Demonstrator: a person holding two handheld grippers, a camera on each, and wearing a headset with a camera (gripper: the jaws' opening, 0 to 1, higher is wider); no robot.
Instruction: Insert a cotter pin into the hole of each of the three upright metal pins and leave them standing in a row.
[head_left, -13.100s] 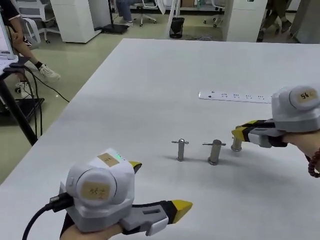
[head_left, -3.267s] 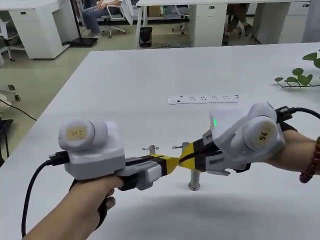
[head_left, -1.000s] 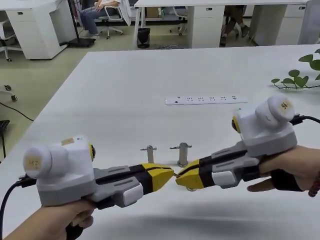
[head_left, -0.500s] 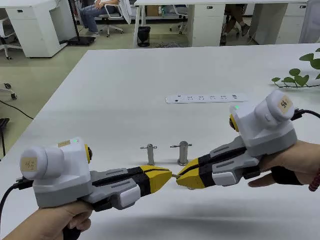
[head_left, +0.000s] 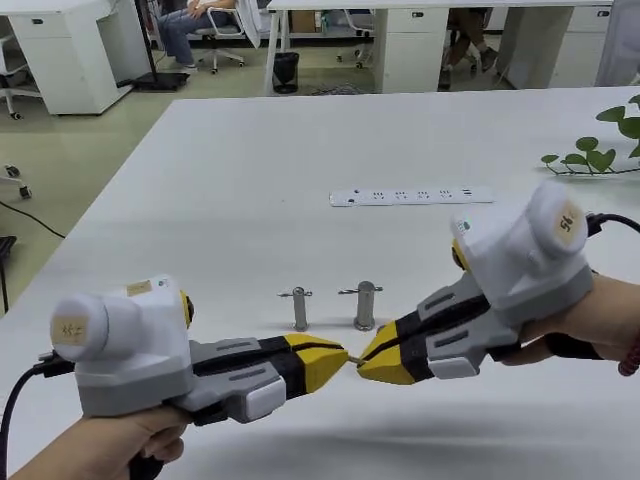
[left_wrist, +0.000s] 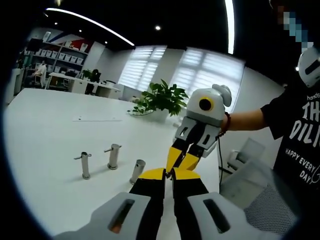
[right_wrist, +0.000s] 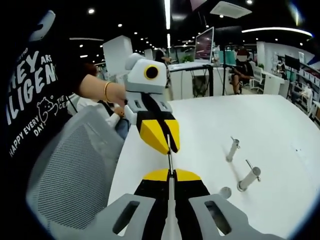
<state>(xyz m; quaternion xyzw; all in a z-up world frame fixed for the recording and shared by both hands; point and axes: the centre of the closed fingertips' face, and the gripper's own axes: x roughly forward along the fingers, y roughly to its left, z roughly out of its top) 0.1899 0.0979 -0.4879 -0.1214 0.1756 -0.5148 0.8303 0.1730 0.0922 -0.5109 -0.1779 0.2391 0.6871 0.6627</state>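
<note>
Upright pins (head_left: 300, 308) amid open tabletop (head_left: 250, 180)

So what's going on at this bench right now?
A person is working with a handheld gripper in each hand above a white table. The left claw and right claw meet tip to tip, both closed, and both appear to pinch a thin cotter pin between them. Behind them, two upright metal pins already have cotter pins through them. The third metal pin stands beside them with nothing through it.
</note>
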